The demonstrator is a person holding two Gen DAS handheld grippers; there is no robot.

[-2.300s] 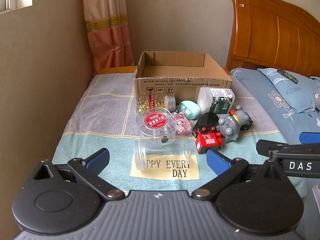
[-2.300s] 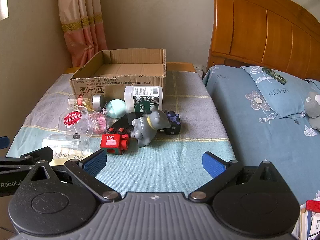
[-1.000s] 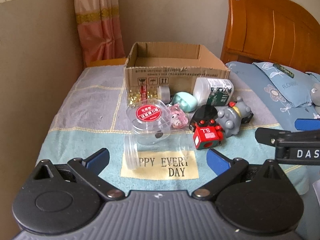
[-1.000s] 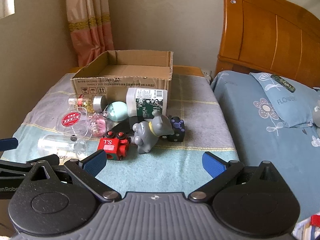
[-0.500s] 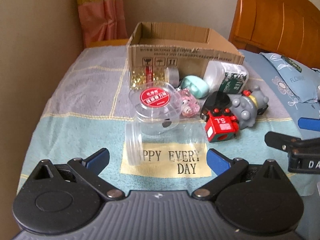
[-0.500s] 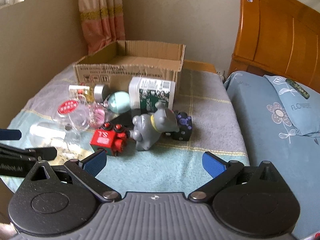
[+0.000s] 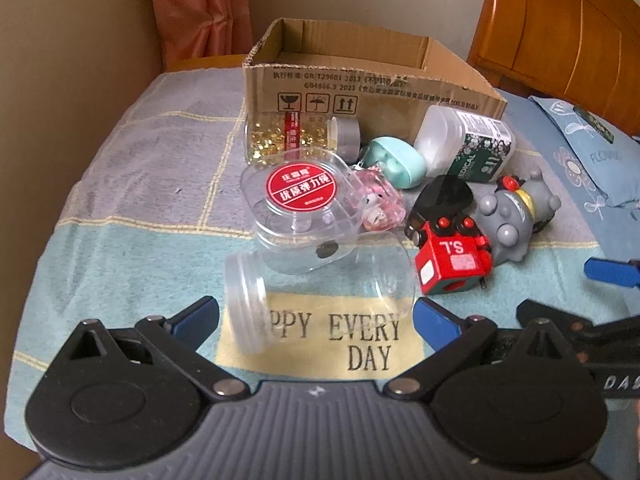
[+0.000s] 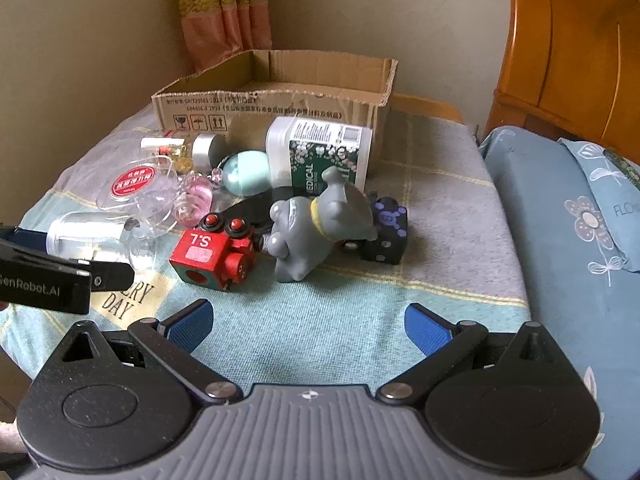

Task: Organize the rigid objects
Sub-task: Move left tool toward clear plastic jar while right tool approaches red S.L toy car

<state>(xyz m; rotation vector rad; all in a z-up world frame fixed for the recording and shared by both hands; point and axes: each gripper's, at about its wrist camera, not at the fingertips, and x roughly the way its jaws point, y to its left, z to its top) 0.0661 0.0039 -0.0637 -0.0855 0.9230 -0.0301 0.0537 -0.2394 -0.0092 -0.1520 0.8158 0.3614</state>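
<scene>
A pile of small objects lies on a blanket in front of an open cardboard box (image 7: 360,80) (image 8: 280,96). A clear jar (image 7: 316,296) lies on its side just ahead of my open left gripper (image 7: 316,320). Behind it are a clear tub with a red label (image 7: 300,200), a red toy train (image 7: 452,260) (image 8: 212,252), a grey toy animal (image 7: 516,220) (image 8: 320,224), a white medical bottle (image 7: 468,144) (image 8: 320,156), a mint egg-shaped case (image 7: 396,160) and a capsule bottle (image 7: 296,136). My right gripper (image 8: 308,324) is open and empty, short of the grey toy.
A dark purple-spotted cube (image 8: 386,232) sits right of the grey toy. A pink clear charm (image 7: 376,200) lies by the tub. A wall and curtain (image 8: 224,12) stand at the left, a wooden headboard (image 8: 572,48) and blue bedding (image 8: 580,216) at the right.
Both grippers have moved forward and lower toward the pile. The clear jar now lies close between the left gripper's fingertips. The objects have not moved.
</scene>
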